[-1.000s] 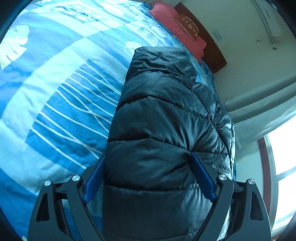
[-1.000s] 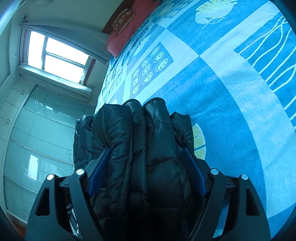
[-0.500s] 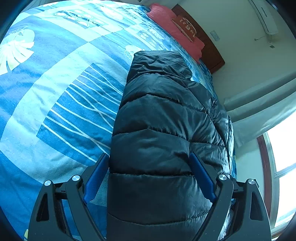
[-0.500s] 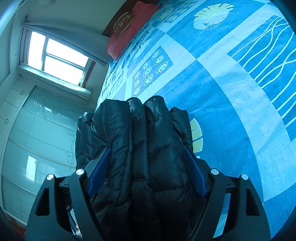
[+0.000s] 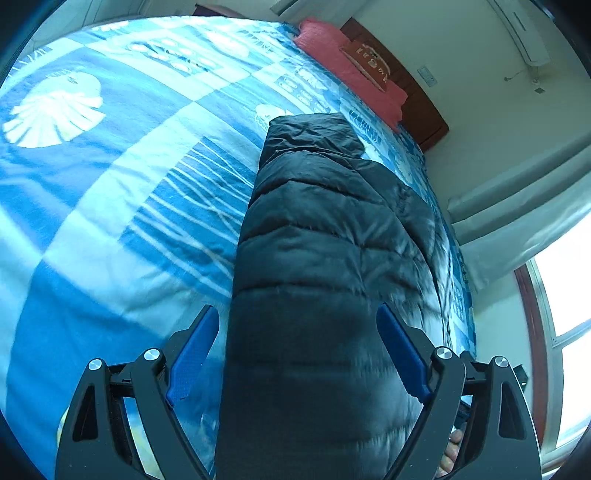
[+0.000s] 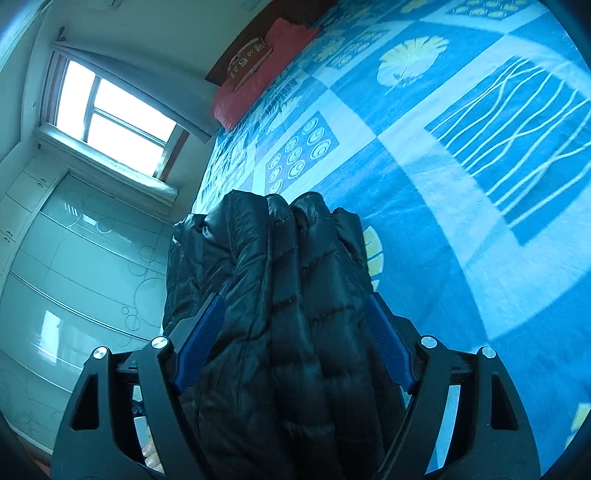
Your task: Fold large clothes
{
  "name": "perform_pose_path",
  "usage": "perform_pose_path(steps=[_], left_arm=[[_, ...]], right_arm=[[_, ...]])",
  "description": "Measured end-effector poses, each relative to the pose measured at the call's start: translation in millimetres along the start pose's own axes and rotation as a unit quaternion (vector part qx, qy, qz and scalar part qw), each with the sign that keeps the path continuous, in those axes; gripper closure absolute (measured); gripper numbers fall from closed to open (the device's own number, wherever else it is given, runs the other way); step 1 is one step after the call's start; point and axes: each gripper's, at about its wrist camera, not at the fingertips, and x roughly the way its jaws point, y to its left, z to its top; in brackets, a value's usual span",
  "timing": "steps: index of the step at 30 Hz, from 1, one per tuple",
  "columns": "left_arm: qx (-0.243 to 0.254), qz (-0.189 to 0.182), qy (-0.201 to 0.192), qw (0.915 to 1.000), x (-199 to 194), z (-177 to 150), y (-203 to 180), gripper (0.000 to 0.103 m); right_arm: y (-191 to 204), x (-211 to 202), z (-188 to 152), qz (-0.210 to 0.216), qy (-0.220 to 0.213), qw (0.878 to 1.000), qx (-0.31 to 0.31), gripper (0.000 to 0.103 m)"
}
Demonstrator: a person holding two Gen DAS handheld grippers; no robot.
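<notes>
A black quilted puffer jacket [image 5: 325, 258] lies folded lengthways on the blue patterned bedspread [image 5: 110, 206]. My left gripper [image 5: 299, 317] straddles one end of it; the right pad touches the fabric and a small gap shows at the left blue pad [image 5: 192, 350]. In the right wrist view the jacket [image 6: 284, 288] is bunched in thick folds between my right gripper's [image 6: 291, 302] fingers, which press it on both sides. The jacket's end stands lifted above the bedspread [image 6: 461, 184].
A red pillow [image 5: 351, 70] and a dark wooden headboard [image 5: 424, 110] are at the bed's far end. A window [image 6: 110, 110] with a curtain and a glass-fronted wardrobe [image 6: 74, 277] stand beside the bed. An air conditioner [image 5: 517, 29] hangs on the wall.
Both grippers have risen and tilted, so more of the bedspread and room shows. The left gripper's left pad has come off the jacket, leaving a small gap.
</notes>
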Motion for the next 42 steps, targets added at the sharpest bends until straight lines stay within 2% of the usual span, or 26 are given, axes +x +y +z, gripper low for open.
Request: perform_pose_path(steps=[4, 8, 15, 19, 24, 33, 37, 42], left_arm=[[0.033, 0.034, -0.024, 0.9986, -32.1, -29.6, -6.2, 0.017], [0.048, 0.070, -0.033, 0.9958, -56.4, -60.6, -7.1, 0.017], [0.100, 0.126, -0.068, 0.9846, -101.5, -106.5, -18.8, 0.017], [0.129, 0.150, -0.097, 0.9755, -126.9, -127.7, -33.8, 0.017], [0.173, 0.167, -0.114, 0.9640, -143.3, -151.5, -57.4, 0.017], [0.220, 0.175, -0.144, 0.9487, -161.6, -180.6, -83.7, 0.017], [0.216, 0.174, -0.139, 0.9506, -162.1, -185.3, -82.5, 0.017], [0.208, 0.174, -0.135, 0.9528, -161.0, -189.1, -79.4, 0.017]], right_arm=[[16.4, -37.4, -25.7, -0.068, -0.033, 0.996, -0.043, 0.025], [31.8, -68.7, -56.9, -0.133, -0.049, 0.987, -0.082, 0.025], [59.6, -108.4, -113.5, -0.202, -0.070, 0.965, -0.155, 0.022], [79.5, -123.3, -138.6, -0.214, -0.085, 0.954, -0.190, 0.018], [99.8, -134.9, -162.2, -0.227, -0.094, 0.942, -0.230, 0.015], [125.9, -151.4, -188.4, -0.219, -0.110, 0.932, -0.267, 0.011], [134.0, -154.4, -196.9, -0.221, -0.120, 0.925, -0.284, 0.010], [134.6, -155.3, -199.6, -0.218, -0.121, 0.926, -0.285, 0.009]])
